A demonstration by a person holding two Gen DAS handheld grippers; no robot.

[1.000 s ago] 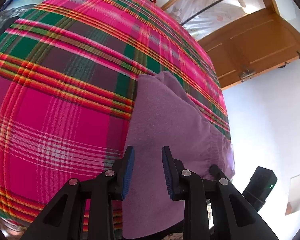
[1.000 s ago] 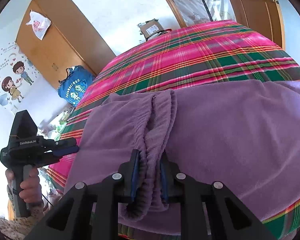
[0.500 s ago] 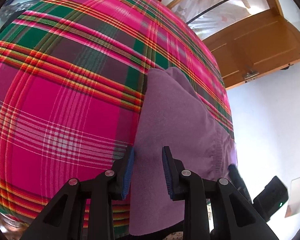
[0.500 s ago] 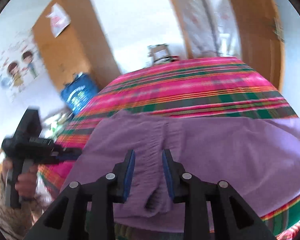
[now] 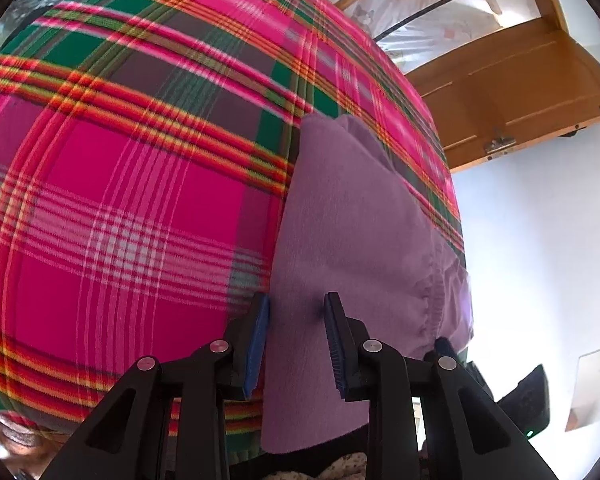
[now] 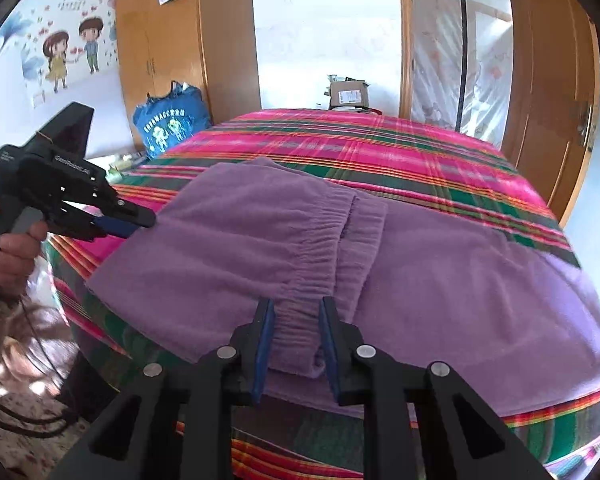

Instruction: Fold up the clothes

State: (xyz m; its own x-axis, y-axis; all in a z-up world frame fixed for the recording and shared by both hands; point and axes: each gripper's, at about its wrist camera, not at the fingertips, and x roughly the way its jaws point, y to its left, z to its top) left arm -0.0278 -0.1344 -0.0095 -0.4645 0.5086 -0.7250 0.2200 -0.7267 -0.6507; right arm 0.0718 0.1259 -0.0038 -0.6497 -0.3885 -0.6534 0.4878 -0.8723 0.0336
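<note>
A purple fleece garment (image 6: 460,280) with an elastic waistband (image 6: 324,248) lies folded over itself on the bed's pink plaid blanket (image 6: 380,148). My right gripper (image 6: 296,304) hovers at the near edge. Its jaws are closing, with the bunched waistband between them and a gap still showing at the pads. In the left wrist view the same garment (image 5: 352,220) runs away from me. My left gripper (image 5: 296,300) stands open astride its left edge, the right pad denting the cloth. From the right wrist view, the left gripper (image 6: 144,220) touches the garment's far left edge, held by a hand (image 6: 12,248).
The blanket (image 5: 120,200) covers the whole bed. Beyond the bed stand a wooden wardrobe (image 6: 160,40), a blue bag (image 6: 172,124) and a cardboard box (image 6: 348,94). A wooden door (image 6: 548,80) is at the right. Cables trail on the floor at the left.
My right gripper let go of the pinched waistband ridge, which now lies flatter, and it rolled upright while sliding sideways. My left gripper stayed at the garment's edge with the same opening.
</note>
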